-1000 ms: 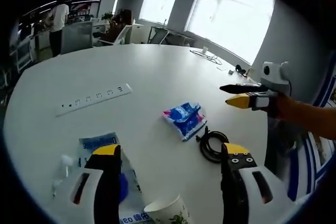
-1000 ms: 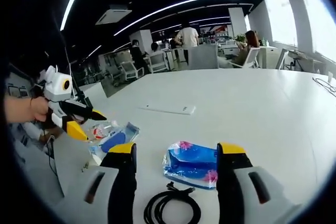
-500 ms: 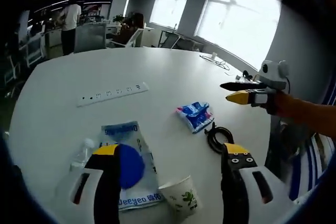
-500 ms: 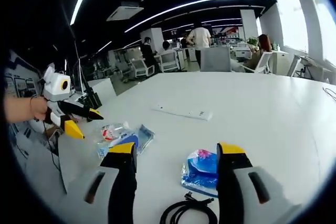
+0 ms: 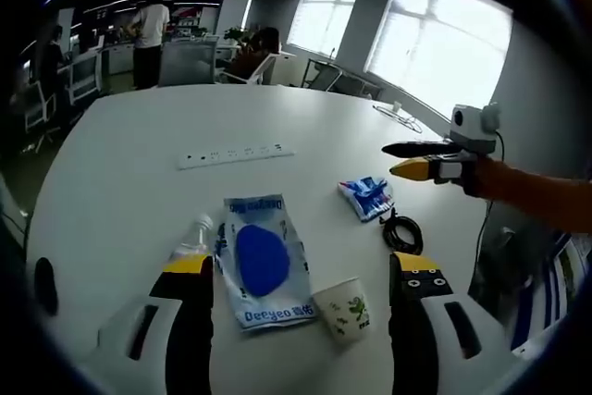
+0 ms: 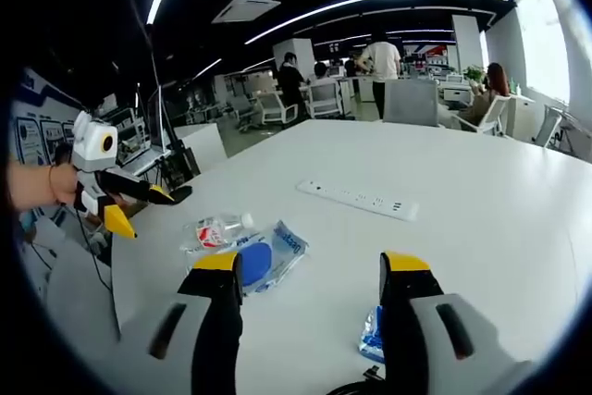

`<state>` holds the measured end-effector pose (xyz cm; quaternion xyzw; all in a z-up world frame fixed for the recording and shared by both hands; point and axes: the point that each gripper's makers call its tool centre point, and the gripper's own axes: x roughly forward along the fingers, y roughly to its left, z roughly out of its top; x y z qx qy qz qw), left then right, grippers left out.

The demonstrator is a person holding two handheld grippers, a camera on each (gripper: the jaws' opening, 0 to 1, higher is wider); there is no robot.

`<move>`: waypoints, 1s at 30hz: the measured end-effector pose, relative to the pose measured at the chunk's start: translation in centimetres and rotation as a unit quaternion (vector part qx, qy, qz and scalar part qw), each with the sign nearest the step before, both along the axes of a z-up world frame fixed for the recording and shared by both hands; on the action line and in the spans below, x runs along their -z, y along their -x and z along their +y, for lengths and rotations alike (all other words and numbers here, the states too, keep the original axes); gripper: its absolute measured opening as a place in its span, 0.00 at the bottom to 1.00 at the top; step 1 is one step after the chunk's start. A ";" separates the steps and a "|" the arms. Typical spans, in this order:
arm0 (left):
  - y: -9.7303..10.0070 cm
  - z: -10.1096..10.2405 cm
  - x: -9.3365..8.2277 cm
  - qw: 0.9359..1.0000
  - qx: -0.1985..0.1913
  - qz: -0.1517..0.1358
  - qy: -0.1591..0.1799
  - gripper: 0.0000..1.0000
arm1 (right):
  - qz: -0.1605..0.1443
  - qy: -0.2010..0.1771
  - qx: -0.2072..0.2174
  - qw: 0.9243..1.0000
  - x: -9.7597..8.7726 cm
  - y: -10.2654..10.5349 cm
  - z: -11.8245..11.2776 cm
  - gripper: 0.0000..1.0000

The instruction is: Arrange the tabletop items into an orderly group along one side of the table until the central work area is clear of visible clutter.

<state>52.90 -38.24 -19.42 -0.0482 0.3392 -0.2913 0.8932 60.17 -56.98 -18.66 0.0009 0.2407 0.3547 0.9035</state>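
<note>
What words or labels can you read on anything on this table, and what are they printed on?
"Deeyeo": on the bottom edge of the clear plastic pack with the blue disc inside.
Print along the pack's top edge: too blurred to read.
Bottle label: unreadable.
Paper cup: green leaf pattern, no legible text.
Blue packet: print too small to read.

A broad stretch of bare white table [image 5: 120, 173] is being left open beyond the power strip [image 5: 235, 154]. The near edge is being crowded by a plastic bottle [image 5: 191, 240], clear pouch [image 5: 260, 261], paper cup [image 5: 341, 311], blue packet [image 5: 366, 197] and coiled cable [image 5: 401, 231].
</note>
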 end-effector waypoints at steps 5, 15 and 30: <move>0.6 1.8 0.0 1.000 -0.017 0.001 0.002 0.79 | 0.004 0.010 -0.028 1.000 0.3 -0.5 2.4 0.58; 1.7 4.8 0.2 0.999 -0.052 0.005 0.012 0.79 | 0.013 0.027 -0.065 0.997 1.3 -1.3 5.5 0.57; 3.0 7.7 1.4 0.996 -0.090 0.015 0.020 0.79 | 0.035 0.050 -0.109 0.992 4.3 -3.3 9.0 0.57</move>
